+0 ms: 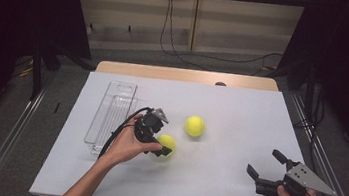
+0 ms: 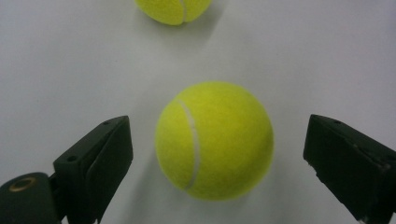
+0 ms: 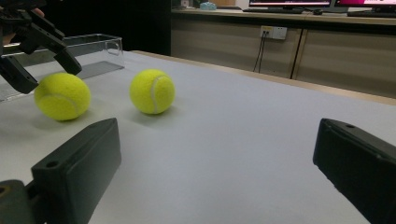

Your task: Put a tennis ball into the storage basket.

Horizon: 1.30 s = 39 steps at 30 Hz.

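Note:
Two yellow tennis balls lie on the white table. My left gripper [image 1: 164, 144] is tilted down over the nearer ball [image 1: 168, 140]. In the left gripper view that ball [image 2: 215, 140] rests on the table between the two black jaws, with a gap on each side, so the left gripper [image 2: 218, 133] is open around it. The second ball [image 1: 194, 126] lies just beyond, to the right. My right gripper [image 1: 263, 161] rests near the front right of the table, open, with nothing between its jaws [image 3: 217, 140]. From there both balls [image 3: 62, 95] [image 3: 152, 91] lie ahead.
A clear plastic tray [image 1: 113, 110] lies lengthwise on the left part of the table [image 1: 231, 115], close behind the left hand. Metal rails run along both sides of the table. A wall with cables stands beyond the far edge.

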Each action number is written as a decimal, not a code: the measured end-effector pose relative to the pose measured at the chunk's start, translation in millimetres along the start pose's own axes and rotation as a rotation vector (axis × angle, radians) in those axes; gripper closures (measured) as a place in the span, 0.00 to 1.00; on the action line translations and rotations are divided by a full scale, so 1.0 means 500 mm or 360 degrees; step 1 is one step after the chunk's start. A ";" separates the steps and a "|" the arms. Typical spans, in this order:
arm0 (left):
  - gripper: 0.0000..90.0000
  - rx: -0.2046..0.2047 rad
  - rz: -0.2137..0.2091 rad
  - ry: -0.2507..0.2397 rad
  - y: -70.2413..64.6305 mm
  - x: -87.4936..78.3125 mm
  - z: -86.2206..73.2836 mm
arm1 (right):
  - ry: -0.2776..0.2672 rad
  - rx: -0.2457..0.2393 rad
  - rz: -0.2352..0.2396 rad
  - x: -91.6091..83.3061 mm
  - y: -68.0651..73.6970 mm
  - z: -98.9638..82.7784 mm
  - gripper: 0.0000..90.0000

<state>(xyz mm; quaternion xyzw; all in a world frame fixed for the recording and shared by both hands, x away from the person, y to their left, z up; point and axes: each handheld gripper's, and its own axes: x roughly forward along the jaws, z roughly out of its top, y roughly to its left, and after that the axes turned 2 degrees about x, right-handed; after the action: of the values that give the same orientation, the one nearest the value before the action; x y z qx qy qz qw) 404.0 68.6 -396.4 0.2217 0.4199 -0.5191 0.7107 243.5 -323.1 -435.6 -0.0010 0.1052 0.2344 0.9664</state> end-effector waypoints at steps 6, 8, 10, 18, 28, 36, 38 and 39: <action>0.14 -0.0020 -0.0014 0.0054 0.004 0.009 -0.002 | 0.0003 0.0001 0.0002 0.000 0.001 0.000 0.01; 0.14 -0.0010 -0.0018 0.0073 0.007 0.013 -0.002 | 0.0003 0.0000 0.0001 0.000 0.000 0.000 0.01; 0.15 -0.0024 -0.0017 0.0075 0.007 0.015 -0.002 | 0.0002 0.0002 0.0000 0.000 0.000 0.000 0.01; 0.20 -0.0028 -0.0032 0.0133 0.012 0.032 -0.003 | 0.0005 -0.0001 0.0001 0.000 0.000 0.000 0.01; 0.28 0.0020 -0.0047 0.0183 0.008 0.044 -0.002 | 0.0009 0.0007 0.0002 0.000 0.000 -0.001 0.01; 0.29 0.0033 -0.0043 0.0179 0.007 0.043 -0.003 | 0.0009 0.0006 -0.0002 0.000 0.000 -0.001 0.01; 0.29 0.0022 -0.0064 0.0172 0.008 0.042 -0.003 | 0.0009 0.0007 -0.0002 0.000 0.000 -0.001 0.01; 0.29 0.0022 -0.0064 0.0172 0.008 0.042 -0.003 | 0.0009 0.0006 -0.0002 0.000 0.000 -0.001 0.01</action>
<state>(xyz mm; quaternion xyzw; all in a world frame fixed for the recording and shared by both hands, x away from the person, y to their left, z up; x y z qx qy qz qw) 409.5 59.8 -415.1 0.2457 0.4585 -0.5235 0.6748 243.4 -323.1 -436.0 0.0001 0.1083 0.2334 0.9663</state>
